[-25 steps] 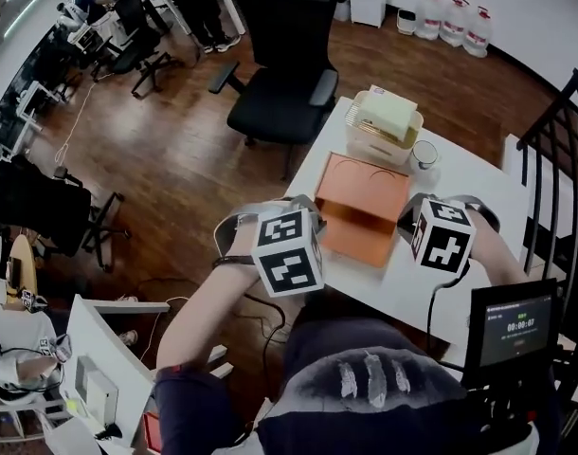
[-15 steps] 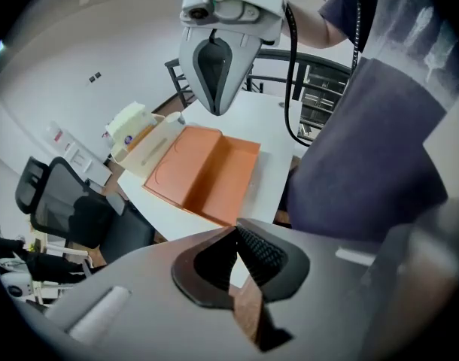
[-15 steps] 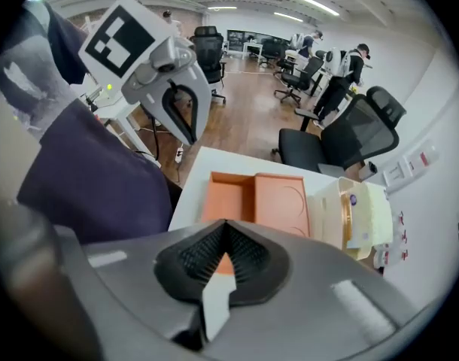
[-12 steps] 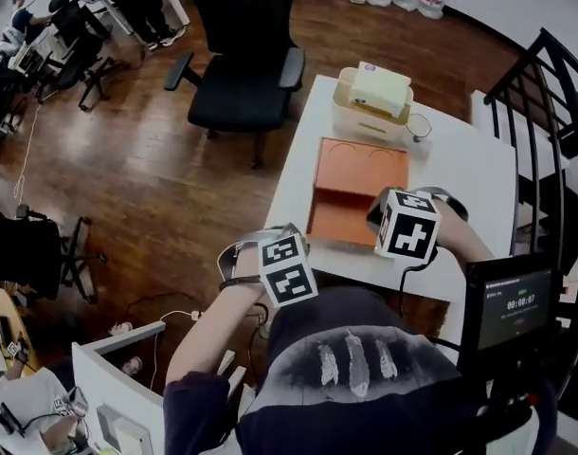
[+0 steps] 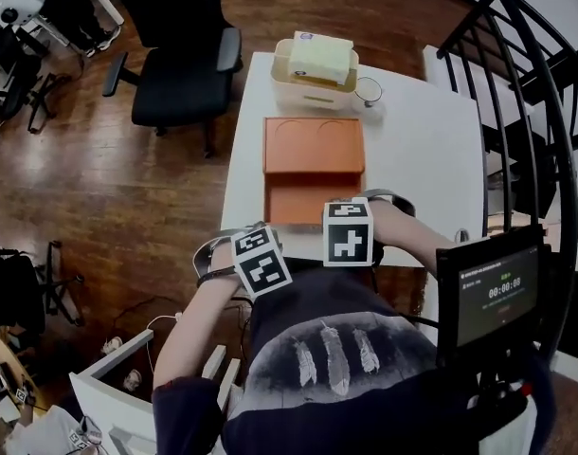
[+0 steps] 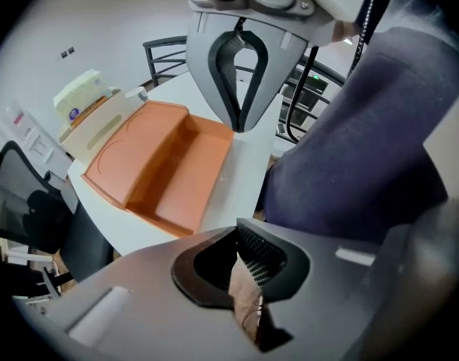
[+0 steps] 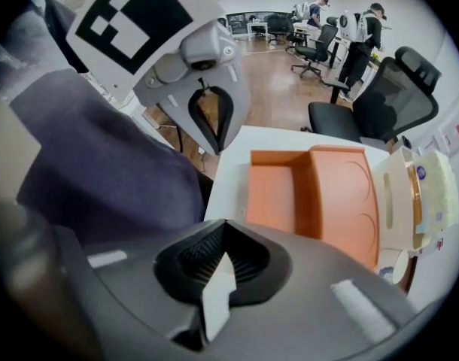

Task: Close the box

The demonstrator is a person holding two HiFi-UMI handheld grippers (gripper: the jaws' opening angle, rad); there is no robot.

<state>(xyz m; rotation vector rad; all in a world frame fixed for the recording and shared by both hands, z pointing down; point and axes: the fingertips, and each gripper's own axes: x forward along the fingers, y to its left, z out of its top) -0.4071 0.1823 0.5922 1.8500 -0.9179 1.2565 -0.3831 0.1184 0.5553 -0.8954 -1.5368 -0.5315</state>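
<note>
While my left gripper (image 6: pixel 248 277) and right gripper (image 7: pixel 218 277) hover pinched together and empty at the bench's (image 5: pixel 422 159) near edge, I should hook the far lid (image 5: pixel 313 143) of the open orange box (image 5: pixel 313 171) lying mid-bench and fold it evenly towards me.

Box (image 5: pixel 313 164) is showing uniform orange, unpatterned. Table (image 5: pixel 422 150) under the box is reading plain white. Beyond the box, a cream bin (image 5: pixel 287 72) is carrying pale yellow contents. Left gripper (image 6: pixel 238 235) and right gripper (image 7: pixel 225 228) are presenting grey bodies, black ribbed fingers (image 6: pixel 259 250) and black-and-white square-marker cubes (image 5: pixel 261 262). Floor (image 5: pixel 109 188) left of the box is showing brown wood grain.
</note>
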